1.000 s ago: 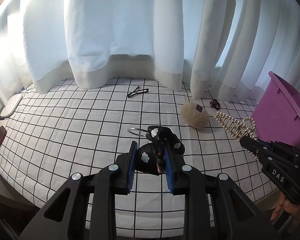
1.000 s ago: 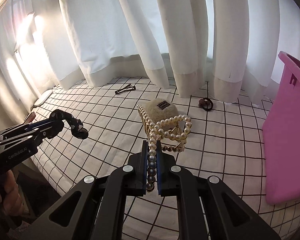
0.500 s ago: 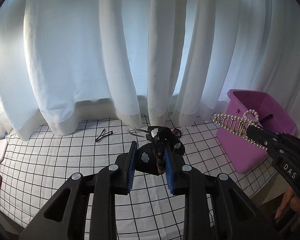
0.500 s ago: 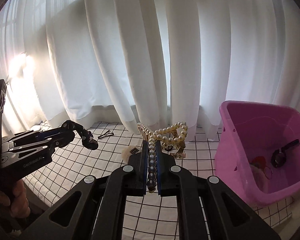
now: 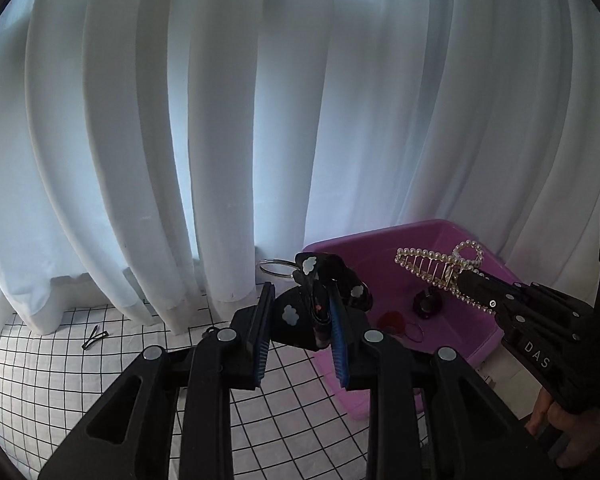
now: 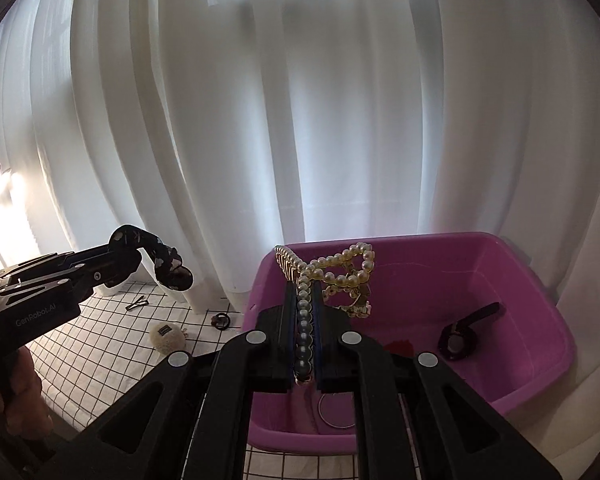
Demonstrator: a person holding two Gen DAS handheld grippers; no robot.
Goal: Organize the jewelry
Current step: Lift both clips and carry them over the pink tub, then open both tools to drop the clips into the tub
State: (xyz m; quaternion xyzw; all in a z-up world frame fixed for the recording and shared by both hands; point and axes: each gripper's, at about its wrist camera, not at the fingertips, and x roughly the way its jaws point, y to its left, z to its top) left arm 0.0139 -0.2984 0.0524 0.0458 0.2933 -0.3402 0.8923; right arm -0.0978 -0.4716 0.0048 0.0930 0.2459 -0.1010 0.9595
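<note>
My left gripper (image 5: 300, 312) is shut on a black hair clip with white clouds (image 5: 320, 292), held in the air left of the pink bin (image 5: 380, 240); it also shows in the right wrist view (image 6: 168, 268). My right gripper (image 6: 305, 320) is shut on a pearl hair claw (image 6: 332, 272) and holds it over the pink bin (image 6: 540, 320). The pearl claw also shows in the left wrist view (image 5: 440, 264). The bin holds a dark clip (image 6: 464, 332), a red item (image 6: 398, 346) and a thin ring (image 6: 336, 412).
A checked cloth (image 5: 60, 380) covers the table. On it lie a fluffy cream hair tie (image 6: 167, 336), a dark hair tie (image 6: 221, 320) and a black hairpin (image 5: 94, 336). White curtains (image 6: 300, 120) hang close behind.
Both grippers have risen and swung right with their clips. The pearl claw is now over the bin's inside, and the bin sits closer in both views.
</note>
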